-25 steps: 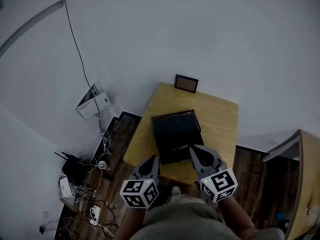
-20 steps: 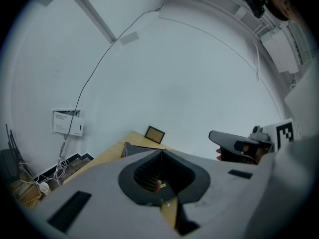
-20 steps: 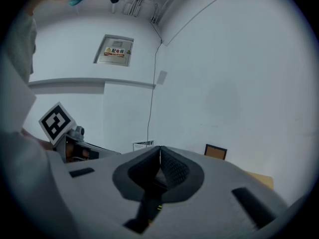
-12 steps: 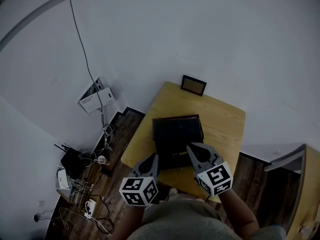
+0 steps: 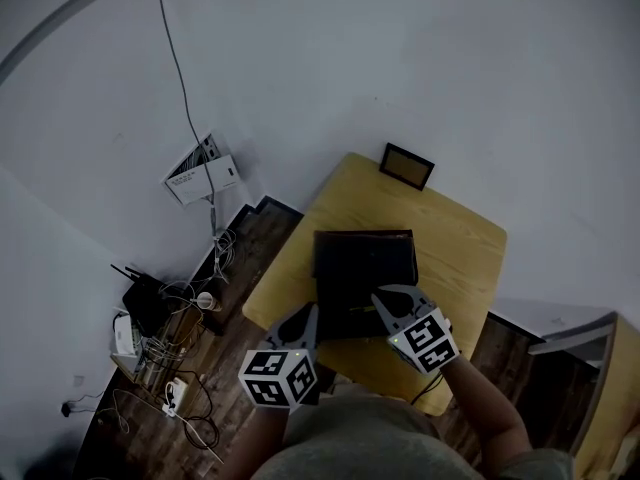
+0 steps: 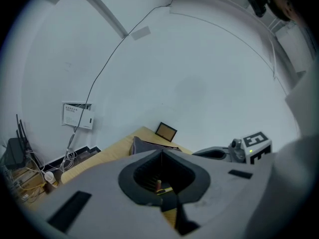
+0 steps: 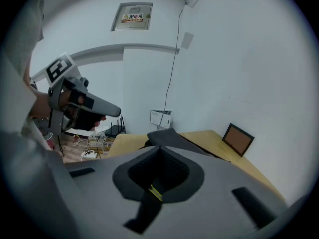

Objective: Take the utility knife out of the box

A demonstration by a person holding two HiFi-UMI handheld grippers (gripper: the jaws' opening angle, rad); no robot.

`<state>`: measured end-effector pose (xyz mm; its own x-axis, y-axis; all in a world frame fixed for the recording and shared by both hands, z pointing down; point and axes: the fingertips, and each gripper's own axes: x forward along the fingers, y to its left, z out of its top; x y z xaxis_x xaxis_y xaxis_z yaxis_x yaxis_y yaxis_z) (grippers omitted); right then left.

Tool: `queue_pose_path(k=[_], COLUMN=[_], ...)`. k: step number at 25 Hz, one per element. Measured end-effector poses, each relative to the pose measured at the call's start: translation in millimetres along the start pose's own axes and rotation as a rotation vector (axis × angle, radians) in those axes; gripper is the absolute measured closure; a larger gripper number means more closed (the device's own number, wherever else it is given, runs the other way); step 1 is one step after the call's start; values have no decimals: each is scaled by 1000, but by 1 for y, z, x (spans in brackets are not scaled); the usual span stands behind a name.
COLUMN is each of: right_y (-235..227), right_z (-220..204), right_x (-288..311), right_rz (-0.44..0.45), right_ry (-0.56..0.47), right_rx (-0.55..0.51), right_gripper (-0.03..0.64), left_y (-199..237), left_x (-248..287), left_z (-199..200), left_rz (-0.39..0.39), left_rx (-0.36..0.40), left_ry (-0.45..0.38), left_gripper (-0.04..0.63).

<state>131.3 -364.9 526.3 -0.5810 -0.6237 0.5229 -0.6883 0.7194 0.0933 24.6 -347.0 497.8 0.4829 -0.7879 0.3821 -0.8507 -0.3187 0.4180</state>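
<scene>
A dark box [image 5: 365, 268] lies in the middle of the wooden table [image 5: 470, 243]; it also shows in the left gripper view [image 6: 147, 145] and the right gripper view [image 7: 169, 136]. My left gripper [image 5: 308, 314] is shut and empty at the box's near left corner, its jaws meeting at the tip [image 6: 162, 152]. Through the cut-out behind those jaws I see a small yellow and red thing [image 6: 160, 186] inside the box. My right gripper [image 5: 381, 296] is shut and empty over the box's near right edge, jaws together [image 7: 159, 147].
A small framed picture [image 5: 407, 165] leans on the wall at the table's far edge. Cables, a router and small devices [image 5: 150, 318] crowd the dark floor to the left. A white panel [image 5: 200, 173] hangs low on the wall. Wooden furniture [image 5: 620, 368] stands at the right.
Both grippers have come down and forward toward the box, the right one more, and its tip now reaches over the box's near edge. Both stay shut.
</scene>
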Motion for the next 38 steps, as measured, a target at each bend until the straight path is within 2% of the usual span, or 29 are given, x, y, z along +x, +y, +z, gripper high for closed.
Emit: queue_pose_path(k=[10,17,19,21,27,32,36,38], right_y=[17,34,40,43,42,41,37,34], right_z=[-67,-100,-110,-120,-137,-137,-137,-137], right_x=[46,62,66,69,76,78,80,81], right_rz=[192,333,380,410,400,398,380,359], right_ry=[256,380,427,466,515,523,518,510], right_rx=[-195,-271,-289,-315,-401,-389,-399,-418], right_gripper=[615,610,490,477,477,480,508,556], left_y=[17,20,22,23,24,26,26,25], left_x=[-2,-8,-10,-12,-14,-15,-14,-14], left_z=[-5,-10,-12,-14,-16,-14,-16,-16], left_rz=[57,81,87,94,103,105,104,101], left_rx=[-32,-45,-48,-50,-48,-49,-47,-46], left_ry=[7,7,8,10,14,18,21,20], left_gripper=[591,591,591,591,591,591,591,591])
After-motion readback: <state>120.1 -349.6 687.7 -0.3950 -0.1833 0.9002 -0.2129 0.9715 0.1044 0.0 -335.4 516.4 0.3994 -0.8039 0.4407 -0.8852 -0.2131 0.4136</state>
